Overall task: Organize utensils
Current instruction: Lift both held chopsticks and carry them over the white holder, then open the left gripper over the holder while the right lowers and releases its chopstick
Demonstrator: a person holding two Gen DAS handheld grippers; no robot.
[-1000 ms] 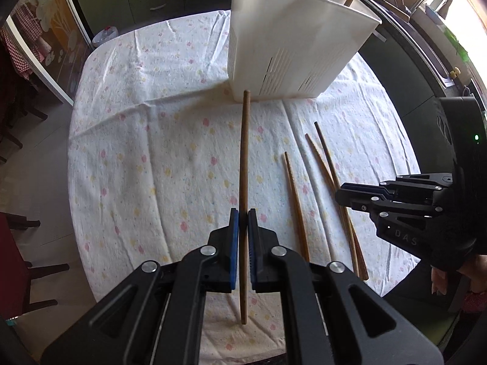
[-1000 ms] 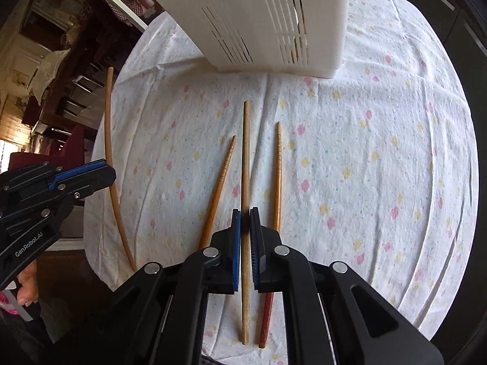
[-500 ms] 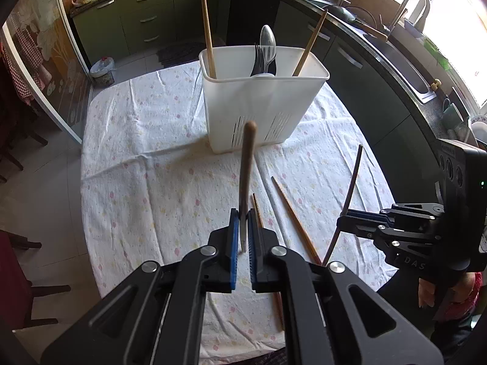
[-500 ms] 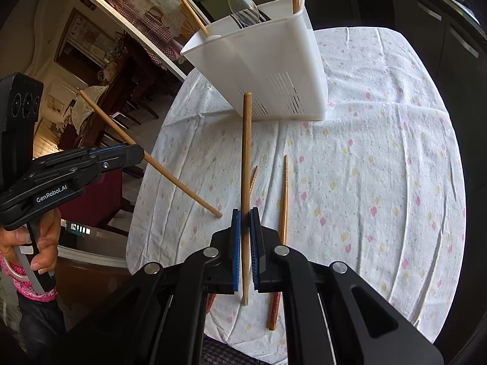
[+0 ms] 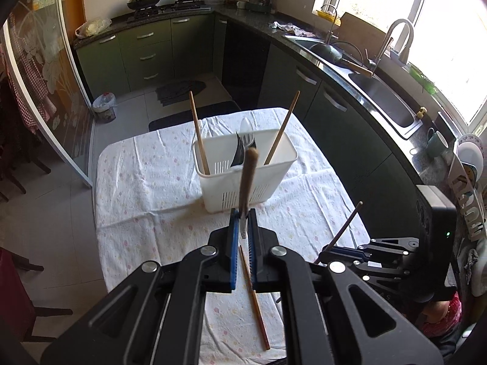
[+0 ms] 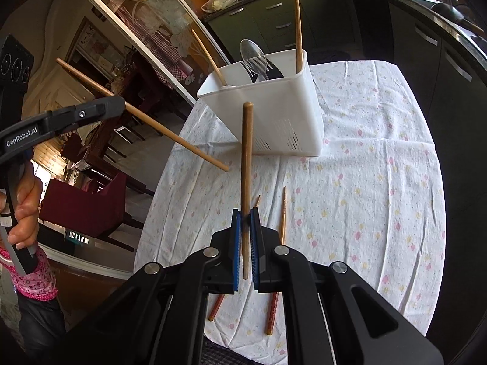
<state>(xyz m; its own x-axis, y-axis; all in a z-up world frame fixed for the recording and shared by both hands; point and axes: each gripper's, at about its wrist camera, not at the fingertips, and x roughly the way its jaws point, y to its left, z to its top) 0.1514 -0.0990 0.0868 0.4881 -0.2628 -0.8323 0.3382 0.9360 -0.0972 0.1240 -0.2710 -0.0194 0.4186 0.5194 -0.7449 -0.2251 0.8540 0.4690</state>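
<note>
**Both grippers holding a chopstick above the table**

The left gripper (image 5: 242,228) is clamping a wooden chopstick (image 5: 247,179) between its blue pads, with jaws narrow. The stick is crossing the jaws and its long axis is pointing up and away toward the white utensil basket (image 5: 243,188) at the far side. The right gripper (image 6: 246,231) is also gripping a second chopstick (image 6: 246,164), jaws narrow; this one is rising almost upright toward the basket. Two more chopsticks (image 6: 281,231) are lying on the flowered tablecloth (image 6: 365,197) near the right gripper, pointing roughly toward the basket
</note>
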